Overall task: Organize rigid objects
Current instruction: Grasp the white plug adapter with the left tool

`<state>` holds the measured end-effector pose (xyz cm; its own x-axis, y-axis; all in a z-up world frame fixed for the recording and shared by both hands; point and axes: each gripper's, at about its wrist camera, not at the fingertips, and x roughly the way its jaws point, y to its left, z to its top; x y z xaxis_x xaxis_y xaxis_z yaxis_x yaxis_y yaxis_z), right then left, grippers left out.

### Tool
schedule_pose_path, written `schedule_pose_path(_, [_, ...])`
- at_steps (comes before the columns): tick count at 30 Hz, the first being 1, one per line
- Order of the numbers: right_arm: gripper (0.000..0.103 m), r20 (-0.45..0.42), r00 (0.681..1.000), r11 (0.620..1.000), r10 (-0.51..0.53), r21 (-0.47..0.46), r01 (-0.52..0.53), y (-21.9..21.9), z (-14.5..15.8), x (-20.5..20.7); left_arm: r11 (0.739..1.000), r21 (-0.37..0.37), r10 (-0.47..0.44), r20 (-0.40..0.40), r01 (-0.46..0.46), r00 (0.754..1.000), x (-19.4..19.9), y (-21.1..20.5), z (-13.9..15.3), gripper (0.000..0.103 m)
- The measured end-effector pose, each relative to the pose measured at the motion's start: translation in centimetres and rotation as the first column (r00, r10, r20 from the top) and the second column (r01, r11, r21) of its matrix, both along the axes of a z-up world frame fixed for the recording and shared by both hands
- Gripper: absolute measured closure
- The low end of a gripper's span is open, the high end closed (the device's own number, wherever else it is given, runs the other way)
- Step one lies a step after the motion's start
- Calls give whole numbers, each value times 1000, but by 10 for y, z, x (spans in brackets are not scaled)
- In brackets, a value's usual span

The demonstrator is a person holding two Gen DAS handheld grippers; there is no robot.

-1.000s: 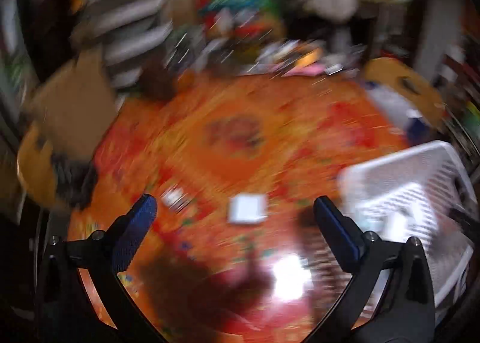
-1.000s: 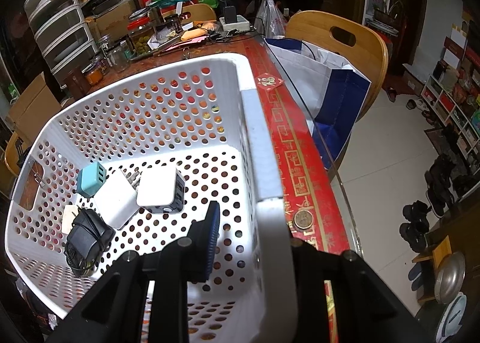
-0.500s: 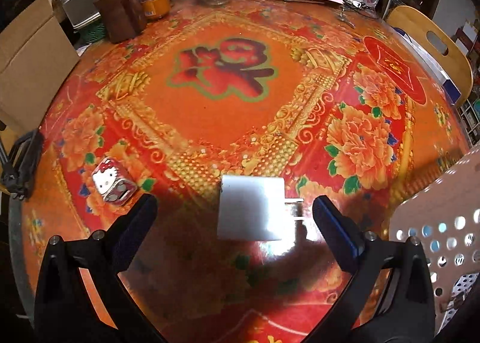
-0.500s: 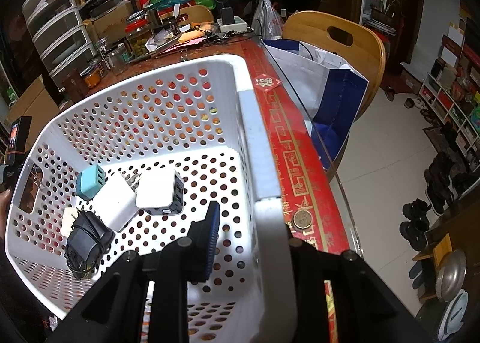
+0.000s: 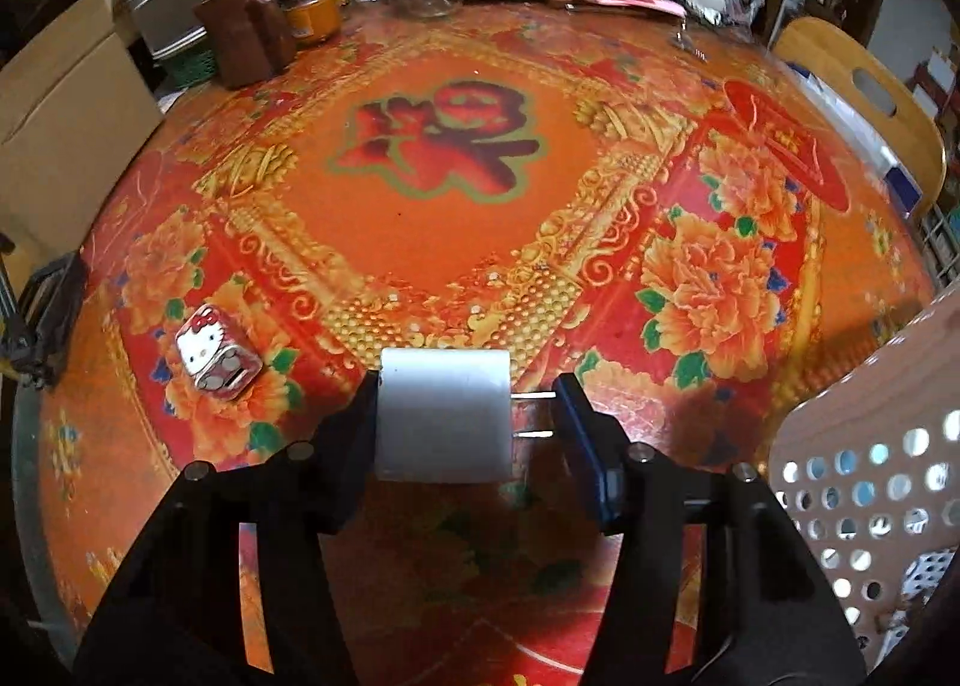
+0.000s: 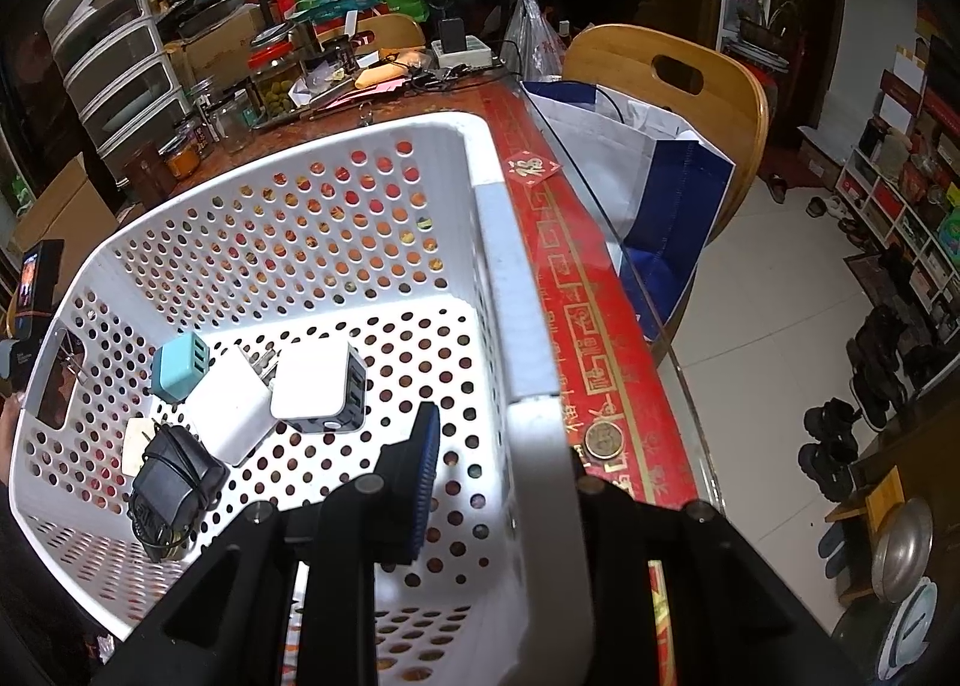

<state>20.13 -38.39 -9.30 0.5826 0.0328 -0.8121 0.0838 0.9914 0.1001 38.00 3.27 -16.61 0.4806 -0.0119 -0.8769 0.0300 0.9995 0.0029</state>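
Observation:
A white plug charger [image 5: 444,416] lies on the red and orange table, its two prongs pointing right. My left gripper [image 5: 465,416] straddles it: the left finger touches its side, the right finger meets the prong tips. A Hello Kitty charger cube [image 5: 217,351] lies to its left. My right gripper [image 6: 498,482] is shut on the white perforated basket's rim [image 6: 528,386], one finger inside, the other hidden outside. The basket holds a teal charger [image 6: 179,366], two white chargers [image 6: 318,383], and a black adapter [image 6: 174,485].
The basket's corner [image 5: 870,446] stands right of my left gripper. Jars and brown cups [image 5: 252,35] crowd the table's far edge. A cardboard box [image 5: 60,116] sits at the left. A wooden chair [image 6: 678,86] with a paper bag [image 6: 648,176] stands beside the table.
My left gripper moved forward and down over the white charger and its jaws narrowed around it. The right gripper and the basket have stayed still.

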Motion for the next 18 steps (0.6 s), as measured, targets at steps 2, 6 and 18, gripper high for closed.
schedule_pose_path(2, [77, 0, 1000, 1000, 2, 0, -2, 0, 0, 0, 1000, -13, 15, 43, -14, 999, -5, 5, 13, 50])
schedule_pose_path(6, [77, -2, 1000, 1000, 6, 3, -6, -1, 0, 0, 999, 8, 36, 134, -37, 990, -17, 12, 40, 50])
schedule_pose_path(18, [77, 3, 1000, 1000, 17, 6, -17, -1, 0, 1, 996, 91, -14, 268, -10, 963, -55, 9, 105, 50])
